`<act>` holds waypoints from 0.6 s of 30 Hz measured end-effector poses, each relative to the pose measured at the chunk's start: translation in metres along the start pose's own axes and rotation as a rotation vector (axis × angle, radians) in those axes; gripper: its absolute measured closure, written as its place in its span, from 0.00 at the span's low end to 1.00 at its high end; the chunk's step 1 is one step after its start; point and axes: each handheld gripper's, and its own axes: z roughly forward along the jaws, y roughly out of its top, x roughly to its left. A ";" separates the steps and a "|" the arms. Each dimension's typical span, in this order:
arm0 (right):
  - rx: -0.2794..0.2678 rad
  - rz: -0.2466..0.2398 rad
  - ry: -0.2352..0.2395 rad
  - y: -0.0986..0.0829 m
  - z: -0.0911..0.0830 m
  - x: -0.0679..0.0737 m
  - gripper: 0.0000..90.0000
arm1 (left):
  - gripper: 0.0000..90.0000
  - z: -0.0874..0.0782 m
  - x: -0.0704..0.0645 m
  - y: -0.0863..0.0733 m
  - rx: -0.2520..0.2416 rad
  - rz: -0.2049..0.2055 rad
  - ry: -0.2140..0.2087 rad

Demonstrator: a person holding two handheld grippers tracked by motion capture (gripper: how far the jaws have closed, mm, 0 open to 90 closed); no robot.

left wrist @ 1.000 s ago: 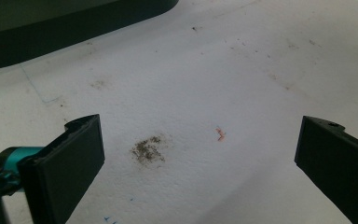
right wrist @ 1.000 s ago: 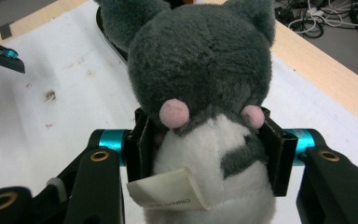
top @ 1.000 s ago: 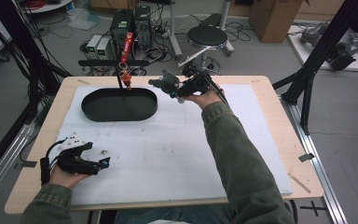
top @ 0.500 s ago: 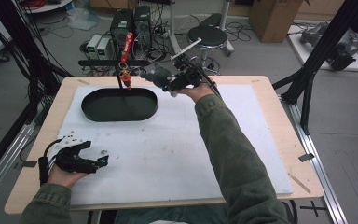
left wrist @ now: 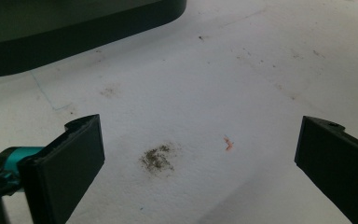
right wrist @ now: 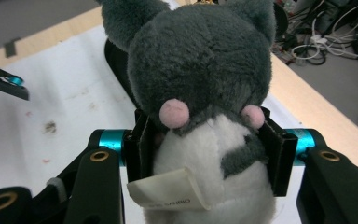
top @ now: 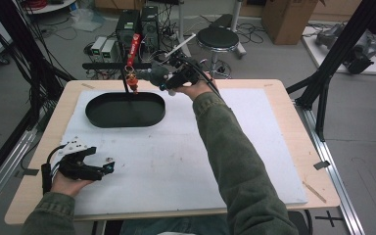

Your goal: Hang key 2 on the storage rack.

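A grey and white plush animal point(right wrist: 200, 93) with pink paws and a paper tag is clamped between the jaws of my right gripper point(right wrist: 205, 154). In the high view that right gripper point(top: 169, 78) holds the plush animal point(top: 157, 74) in the air at the far edge of the table, just right of the black oval tray point(top: 98, 113). My left gripper point(top: 105, 169) rests low at the near left on the white mat, and in its own view the left gripper point(left wrist: 198, 158) stands wide open over bare stained mat.
A black stand with a red hanging item point(top: 133, 51) rises behind the tray. The white mat point(top: 186, 152) covers most of the wooden table point(top: 293, 88). A stool point(top: 218, 36), computer boxes and cables lie on the floor beyond.
My right gripper has carried the plush animal left and farther away, toward the tray's right end and the stand. The left gripper has stayed in place.
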 end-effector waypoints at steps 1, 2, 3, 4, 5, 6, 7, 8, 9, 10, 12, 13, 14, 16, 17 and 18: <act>-0.003 -0.004 -0.002 0.001 0.001 0.001 0.52 | 0.02 0.000 0.000 0.000 -0.003 0.001 0.001; -0.007 -0.013 -0.002 0.002 0.003 0.000 0.52 | 0.02 0.000 0.000 0.000 -0.003 0.001 0.001; -0.004 -0.006 -0.009 0.002 0.005 -0.001 0.52 | 0.02 0.000 0.001 0.000 -0.003 0.003 0.003; 0.004 -0.012 -0.012 0.003 0.006 -0.002 0.52 | 0.02 0.000 0.001 0.000 -0.003 0.003 0.003; 0.005 -0.003 -0.016 0.002 0.007 -0.003 0.52 | 0.02 0.000 0.000 0.000 -0.005 0.000 0.003; 0.005 -0.003 -0.016 0.002 0.007 -0.003 0.52 | 0.02 0.000 0.000 0.000 -0.005 0.000 0.003; 0.015 0.007 -0.025 0.001 0.009 -0.007 0.52 | 0.02 0.000 0.001 0.000 -0.006 -0.001 0.003; 0.019 0.007 -0.031 0.000 0.009 -0.011 0.52 | 0.02 0.000 0.001 0.000 -0.006 -0.001 0.003; 0.020 0.022 -0.040 0.000 0.009 -0.012 0.52 | 0.02 0.000 0.001 0.000 -0.007 -0.002 0.002; 0.020 0.022 -0.040 0.000 0.009 -0.012 0.52 | 0.02 0.000 0.001 0.000 -0.007 -0.002 0.002; 0.025 0.034 -0.049 -0.002 0.009 -0.019 0.52 | 0.02 0.000 0.001 0.000 -0.008 -0.001 0.002; 0.025 0.040 -0.053 -0.003 0.010 -0.021 0.52 | 0.02 0.001 0.001 0.001 -0.006 0.001 0.002; 0.027 0.043 -0.056 -0.004 0.011 -0.022 0.52 | 0.02 0.001 0.001 0.001 -0.006 0.001 0.004; 0.024 0.052 -0.061 -0.004 0.012 -0.024 0.52 | 0.02 0.002 0.001 0.001 -0.005 0.002 0.002; 0.024 0.052 -0.061 -0.004 0.012 -0.024 0.52 | 0.02 0.002 0.001 0.001 -0.005 0.002 0.002; 0.025 0.062 -0.062 -0.004 0.014 -0.025 0.52 | 0.02 0.002 0.001 0.001 -0.007 0.001 0.003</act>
